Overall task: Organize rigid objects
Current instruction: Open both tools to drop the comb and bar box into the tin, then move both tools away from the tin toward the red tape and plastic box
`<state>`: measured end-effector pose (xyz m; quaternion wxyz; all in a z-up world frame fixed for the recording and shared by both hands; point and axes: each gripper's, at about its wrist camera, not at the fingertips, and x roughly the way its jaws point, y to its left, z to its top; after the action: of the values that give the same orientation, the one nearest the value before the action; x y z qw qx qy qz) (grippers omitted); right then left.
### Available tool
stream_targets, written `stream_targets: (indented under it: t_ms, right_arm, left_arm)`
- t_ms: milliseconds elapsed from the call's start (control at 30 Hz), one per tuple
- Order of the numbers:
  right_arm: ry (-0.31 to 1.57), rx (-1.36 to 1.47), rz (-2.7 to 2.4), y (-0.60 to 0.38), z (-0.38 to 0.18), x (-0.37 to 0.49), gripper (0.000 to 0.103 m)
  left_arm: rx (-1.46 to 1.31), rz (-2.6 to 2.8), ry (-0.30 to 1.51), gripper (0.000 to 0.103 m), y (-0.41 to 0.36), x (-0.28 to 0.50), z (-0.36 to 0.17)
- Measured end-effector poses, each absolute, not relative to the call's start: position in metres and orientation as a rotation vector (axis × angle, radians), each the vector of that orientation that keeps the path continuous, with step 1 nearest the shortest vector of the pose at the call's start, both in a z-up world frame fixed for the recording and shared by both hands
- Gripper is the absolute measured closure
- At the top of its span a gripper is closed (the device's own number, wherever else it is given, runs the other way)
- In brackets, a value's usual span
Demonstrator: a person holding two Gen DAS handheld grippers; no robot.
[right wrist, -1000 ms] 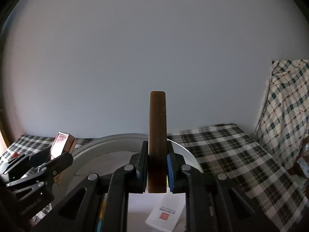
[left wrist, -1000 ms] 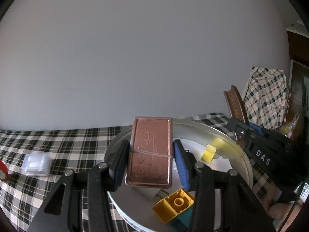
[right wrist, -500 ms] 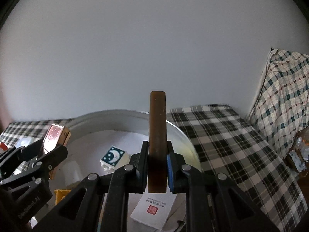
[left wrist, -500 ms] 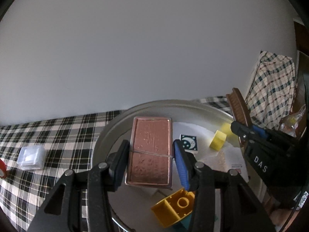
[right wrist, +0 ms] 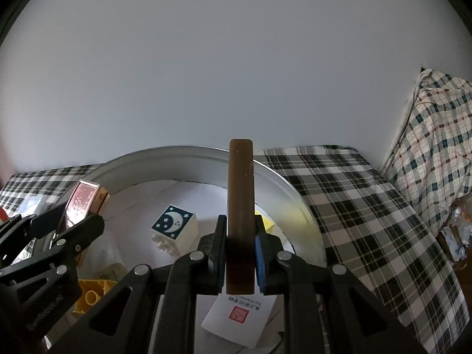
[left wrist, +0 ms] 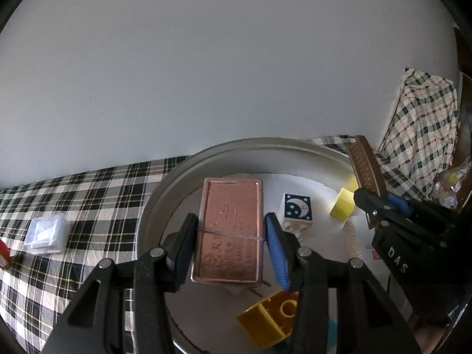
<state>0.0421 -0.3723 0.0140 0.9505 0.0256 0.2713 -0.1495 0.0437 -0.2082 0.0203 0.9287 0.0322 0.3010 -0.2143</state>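
Note:
My left gripper (left wrist: 233,236) is shut on a flat copper-coloured rectangular case (left wrist: 230,230), held above the round metal basin (left wrist: 165,188). My right gripper (right wrist: 239,250) is shut on a brown wooden comb (right wrist: 240,194), seen edge-on and upright over the same basin (right wrist: 298,200). In the left wrist view the comb (left wrist: 365,168) and the right gripper's body show at the right. In the right wrist view the copper case (right wrist: 84,200) shows at the left. Inside the basin lie a white moon-printed block (right wrist: 174,227), a yellow cube (left wrist: 342,208), a yellow brick (left wrist: 271,321) and a white card (right wrist: 240,318).
The basin stands on a black-and-white checked cloth (right wrist: 362,206). A small clear plastic box (left wrist: 45,233) and a red object (left wrist: 3,253) lie on the cloth at the left. A plaid-draped object (right wrist: 436,147) rises at the right, against a plain white wall.
Both grippers have sunk and tilted downward toward the basin, so its inside and the moon block have come into view. Both grips stay the same.

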Motion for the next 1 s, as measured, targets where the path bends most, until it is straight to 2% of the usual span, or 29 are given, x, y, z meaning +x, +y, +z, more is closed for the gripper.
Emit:
stream_targets:
  t_ms: [133, 167, 200, 233, 267, 300, 367, 400, 500, 633, 867, 1000]
  right_arm:
    - [0.565, 0.058, -0.299, -0.374, 0.011, 0.045, 0.085]
    - [0.57, 0.066, -0.296, -0.374, 0.01, 0.046, 0.085]
    - [0.576, 0.073, -0.296, -0.375, 0.009, 0.047, 0.084]
    - [0.578, 0.081, -0.296, -0.375, 0.01, 0.047, 0.079]
    - [0.573, 0.085, -0.294, -0.375, 0.011, 0.046, 0.064]
    - [0.557, 0.089, -0.299, -0.375, 0.012, 0.043, 0.053]
    - [0.495, 0.088, -0.342, -0.375, 0.019, 0.034, 0.021]
    - [0.447, 0.091, -0.353, -0.375, 0.024, 0.028, 0.016]
    - [0.343, 0.096, -0.368, -0.376, 0.033, 0.013, 0.014]
    - [0.297, 0.073, -0.373, -0.369, 0.037, 0.008, 0.013]
    - [0.187, 0.067, -0.336, -0.36, 0.043, -0.006, 0.013]
    - [0.037, 0.075, -0.349, -0.358, 0.048, -0.025, 0.013]
  left_arm:
    - [0.073, -0.418, 0.615, 0.055, -0.209, 0.046, 0.02]
    - [0.075, -0.401, 0.603, 0.049, -0.208, 0.045, 0.022]
    - [0.075, -0.393, 0.601, 0.029, -0.206, 0.045, 0.022]
    - [0.066, -0.376, 0.586, 0.009, -0.203, 0.042, 0.025]
    - [0.056, -0.362, 0.567, 0.001, -0.201, 0.04, 0.028]
    - [0.049, -0.332, 0.54, 0.0, -0.198, 0.037, 0.031]
    - [0.048, -0.304, 0.497, 0.0, -0.193, 0.032, 0.036]
    - [0.052, -0.304, 0.499, 0.0, -0.192, 0.031, 0.036]
    - [0.058, -0.295, 0.516, 0.0, -0.19, 0.031, 0.033]
    - [0.05, -0.277, 0.52, 0.0, -0.182, 0.032, 0.031]
    - [0.042, -0.227, 0.465, 0.0, -0.167, 0.025, 0.033]
    - [0.07, -0.172, 0.404, 0.001, -0.156, 0.02, 0.034]
